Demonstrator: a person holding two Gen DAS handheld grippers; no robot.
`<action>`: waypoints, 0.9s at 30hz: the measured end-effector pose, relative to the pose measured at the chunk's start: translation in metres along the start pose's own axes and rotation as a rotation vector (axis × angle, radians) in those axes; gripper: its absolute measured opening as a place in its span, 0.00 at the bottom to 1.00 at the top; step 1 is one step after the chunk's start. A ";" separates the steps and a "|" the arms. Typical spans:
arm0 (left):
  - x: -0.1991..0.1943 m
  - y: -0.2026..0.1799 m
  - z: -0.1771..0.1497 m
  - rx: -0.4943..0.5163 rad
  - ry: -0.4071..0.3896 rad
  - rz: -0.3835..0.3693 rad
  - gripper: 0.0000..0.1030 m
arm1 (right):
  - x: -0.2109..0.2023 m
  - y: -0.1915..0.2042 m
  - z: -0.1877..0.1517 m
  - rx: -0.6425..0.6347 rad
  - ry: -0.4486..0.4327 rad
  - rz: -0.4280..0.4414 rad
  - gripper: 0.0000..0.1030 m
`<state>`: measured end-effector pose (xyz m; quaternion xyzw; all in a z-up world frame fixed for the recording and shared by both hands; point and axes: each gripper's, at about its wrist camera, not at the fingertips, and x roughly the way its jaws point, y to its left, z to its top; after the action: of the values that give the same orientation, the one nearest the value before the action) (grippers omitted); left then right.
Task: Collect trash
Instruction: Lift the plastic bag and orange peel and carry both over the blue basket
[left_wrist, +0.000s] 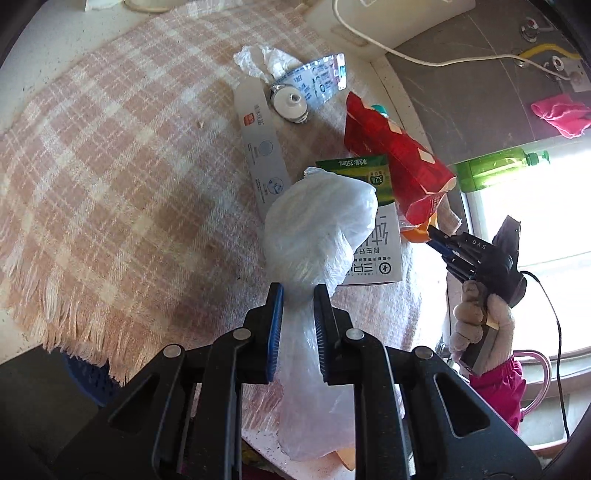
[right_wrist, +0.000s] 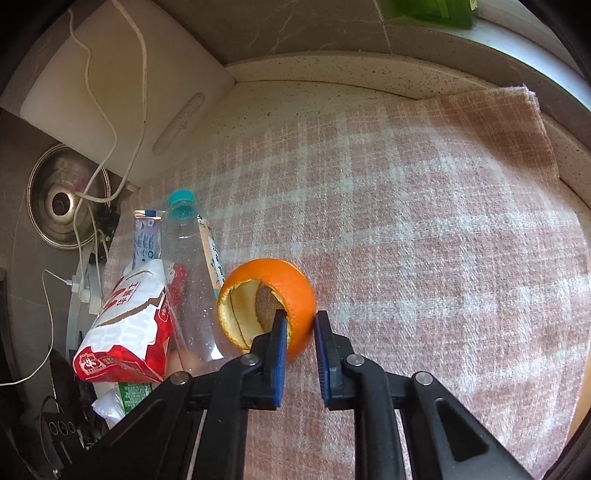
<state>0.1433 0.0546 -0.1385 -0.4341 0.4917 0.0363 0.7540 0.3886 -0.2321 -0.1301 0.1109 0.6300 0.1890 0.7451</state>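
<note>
A clear plastic bag (left_wrist: 317, 236) is clamped between the blue pads of the left gripper (left_wrist: 298, 291), its bulged end lying on a milk carton (left_wrist: 373, 236) at 12 o'clock from the tips. A red snack bag (left_wrist: 391, 162) leans over the carton at 1 o'clock; a squeezed tube (left_wrist: 314, 86) and crumpled wrap (left_wrist: 258, 61) lie further up at 12, all on a checked cloth (left_wrist: 110, 166). In the right wrist view, the wall of an orange peel (right_wrist: 269, 302) is pinched by the right gripper (right_wrist: 300, 319), one jaw inside the hollow, one outside. An empty bottle (right_wrist: 188, 280) and the snack bag (right_wrist: 129, 325) are seen at 9 o'clock of the peel. A gloved hand (left_wrist: 480, 325) is seen on the right gripper's handle at 3 o'clock.
</note>
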 end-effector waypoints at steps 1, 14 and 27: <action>-0.004 -0.001 0.000 0.004 -0.012 -0.002 0.15 | -0.004 -0.003 -0.004 0.013 -0.007 0.005 0.11; -0.053 0.001 -0.027 0.117 -0.070 0.070 0.15 | -0.070 0.002 -0.080 -0.007 -0.072 0.086 0.08; -0.075 0.034 -0.086 0.272 -0.028 0.186 0.15 | -0.103 0.074 -0.210 -0.147 -0.056 0.179 0.08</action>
<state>0.0272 0.0441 -0.1142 -0.2802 0.5193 0.0451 0.8061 0.1579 -0.2241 -0.0457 0.1170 0.5811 0.2974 0.7485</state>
